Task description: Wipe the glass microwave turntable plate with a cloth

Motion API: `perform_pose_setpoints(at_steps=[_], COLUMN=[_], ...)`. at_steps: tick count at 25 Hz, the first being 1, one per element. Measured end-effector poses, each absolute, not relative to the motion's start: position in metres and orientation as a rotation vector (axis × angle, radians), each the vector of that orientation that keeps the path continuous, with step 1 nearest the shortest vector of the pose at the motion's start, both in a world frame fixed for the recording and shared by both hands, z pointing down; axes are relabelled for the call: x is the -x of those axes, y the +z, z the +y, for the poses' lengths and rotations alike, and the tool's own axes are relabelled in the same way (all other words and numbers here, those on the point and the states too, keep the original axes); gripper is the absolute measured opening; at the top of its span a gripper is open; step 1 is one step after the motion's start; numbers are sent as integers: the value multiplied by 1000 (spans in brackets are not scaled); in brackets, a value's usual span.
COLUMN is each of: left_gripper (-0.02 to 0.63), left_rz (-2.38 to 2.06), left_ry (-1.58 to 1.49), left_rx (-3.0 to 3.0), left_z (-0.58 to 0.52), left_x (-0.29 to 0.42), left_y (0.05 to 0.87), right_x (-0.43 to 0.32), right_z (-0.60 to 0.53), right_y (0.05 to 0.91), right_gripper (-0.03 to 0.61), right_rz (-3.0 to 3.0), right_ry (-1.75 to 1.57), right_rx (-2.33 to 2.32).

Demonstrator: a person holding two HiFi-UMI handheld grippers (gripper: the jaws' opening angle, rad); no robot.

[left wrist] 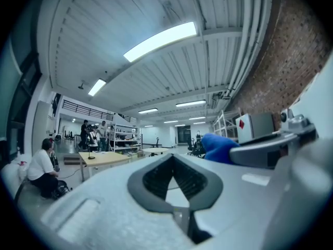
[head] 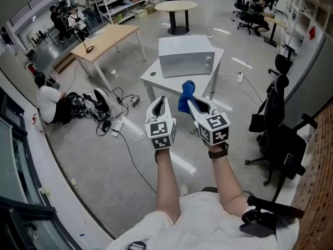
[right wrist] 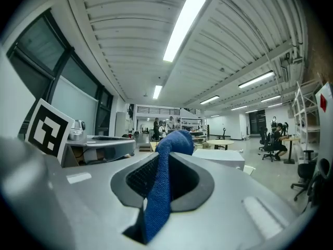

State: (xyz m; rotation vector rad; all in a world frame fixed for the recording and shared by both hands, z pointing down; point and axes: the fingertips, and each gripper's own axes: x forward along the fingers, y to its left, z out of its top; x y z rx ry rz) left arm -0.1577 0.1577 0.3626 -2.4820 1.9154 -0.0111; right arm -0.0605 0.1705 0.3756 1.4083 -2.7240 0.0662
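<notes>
The right gripper, raised before the person, has its jaws clamped on a blue terry cloth that sticks up past their tips. Just left of it, the left gripper is closed on nothing. Beyond both grippers, a white boxy microwave stands on a white table.

Cloth: your right gripper hides its lower end.
Microwave: you cannot see inside it.
People by the shelves: too small to tell what they do.
Your shirt: the bottom edge cuts it off.
</notes>
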Motion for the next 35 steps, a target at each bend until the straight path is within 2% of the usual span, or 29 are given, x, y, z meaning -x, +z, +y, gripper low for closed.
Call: perform_pose_setpoints(at_steps=[8, 17, 28, 35], left_gripper=[-5, 2, 2, 0], left_rz=[1933, 1790, 1683, 1720], left_ry=[-1, -34, -25, -39], left_rx=[2555, 2578, 2552, 2557], left_z=[105, 12, -84, -105], left_x=[160, 96, -21, -33], left_y=[384, 381, 361, 376], right_x=[53, -12, -149, -161], right_z=[126, 27, -72, -102], right_y=[390, 383, 356, 384], right_gripper=[57, 57, 57, 57], right_rz=[-2654, -2654, -2683, -2716], right_ry=[70, 118, 106, 207], right_rx=[-1455, -1567, -1727, -1646])
